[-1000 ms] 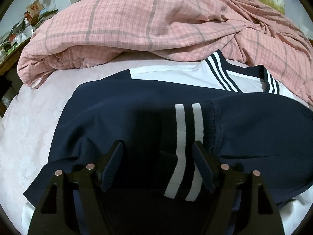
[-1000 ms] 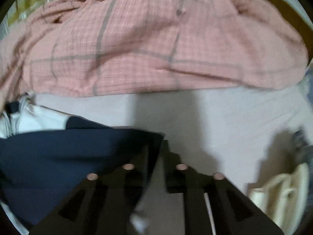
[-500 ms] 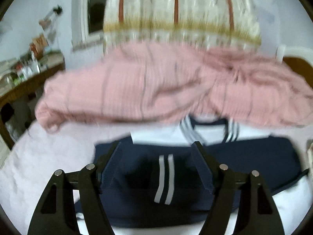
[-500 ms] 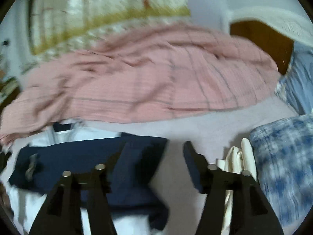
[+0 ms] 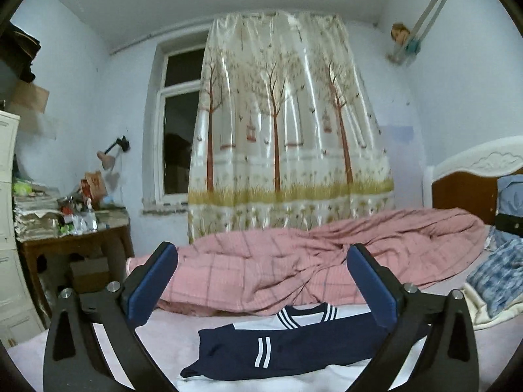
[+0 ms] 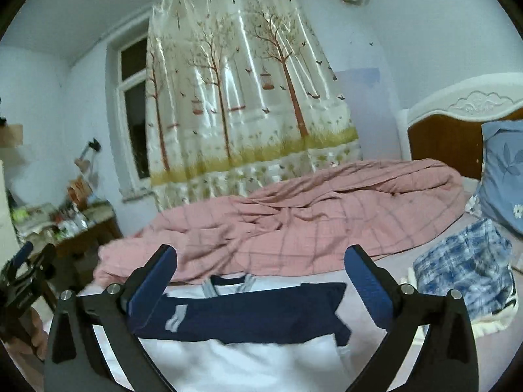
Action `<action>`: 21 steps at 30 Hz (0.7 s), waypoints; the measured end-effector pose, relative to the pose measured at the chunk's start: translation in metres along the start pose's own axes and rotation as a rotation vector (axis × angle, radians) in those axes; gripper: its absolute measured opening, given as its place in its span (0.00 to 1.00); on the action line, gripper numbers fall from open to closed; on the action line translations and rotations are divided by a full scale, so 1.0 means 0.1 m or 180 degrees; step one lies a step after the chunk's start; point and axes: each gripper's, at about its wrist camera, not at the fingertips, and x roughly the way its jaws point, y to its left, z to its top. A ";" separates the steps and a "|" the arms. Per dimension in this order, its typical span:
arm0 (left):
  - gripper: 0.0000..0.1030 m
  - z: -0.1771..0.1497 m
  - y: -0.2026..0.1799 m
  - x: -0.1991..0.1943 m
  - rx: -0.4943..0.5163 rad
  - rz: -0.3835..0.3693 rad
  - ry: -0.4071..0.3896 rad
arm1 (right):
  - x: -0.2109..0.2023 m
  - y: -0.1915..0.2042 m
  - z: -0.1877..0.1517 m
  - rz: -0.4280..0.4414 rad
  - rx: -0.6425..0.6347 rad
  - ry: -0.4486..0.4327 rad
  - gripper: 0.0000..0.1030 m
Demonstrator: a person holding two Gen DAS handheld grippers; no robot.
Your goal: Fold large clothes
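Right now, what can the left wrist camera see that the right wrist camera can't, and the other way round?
Only the left wrist view shows the white drawer cabinet beside the cluttered wooden desk.

Only the right wrist view shows the other tool at its left edge and the whole blue leaf-print pillow.

Both show the navy and white striped top lying on the bed, the crumpled pink checked quilt, the tree-print curtain, and wide-open, empty jaws.

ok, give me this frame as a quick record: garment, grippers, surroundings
garment: navy and white top, sleeves folded across the body, flat on the bed
left gripper: jaws just opened wide, nothing between them
right gripper: jaws just opened wide, nothing between them
behind garment: pink quilt
right of garment: blue plaid cloth
backdrop: tree-print curtain
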 end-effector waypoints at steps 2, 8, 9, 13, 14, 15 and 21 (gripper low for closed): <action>1.00 0.04 0.04 -0.19 0.0002 0.0017 -0.0078 | -0.14 0.03 -0.01 0.0024 0.0043 -0.0029 1.00; 1.00 -0.04 0.06 -0.55 0.0212 0.0186 -0.0136 | -0.40 0.13 -0.23 -0.0027 -0.0036 -0.0072 1.00; 1.00 -0.10 0.06 -0.58 0.0258 0.0200 -0.0135 | -0.40 0.12 -0.27 -0.0011 -0.0034 -0.0051 1.00; 1.00 -0.38 0.16 -0.54 0.0183 0.0137 -0.0021 | -0.23 0.14 -0.49 -0.0038 -0.0016 0.0113 1.00; 1.00 -0.47 0.18 -0.51 0.0139 0.0065 0.0021 | -0.17 0.14 -0.54 -0.0036 -0.0021 0.0144 1.00; 1.00 -0.56 0.19 -0.49 0.0130 0.0008 0.0064 | -0.08 0.16 -0.62 -0.0029 -0.0052 0.0225 1.00; 1.00 -1.17 0.15 -0.12 0.0203 -0.0036 0.0847 | 0.64 0.26 -1.34 0.0184 -0.0635 0.1433 1.00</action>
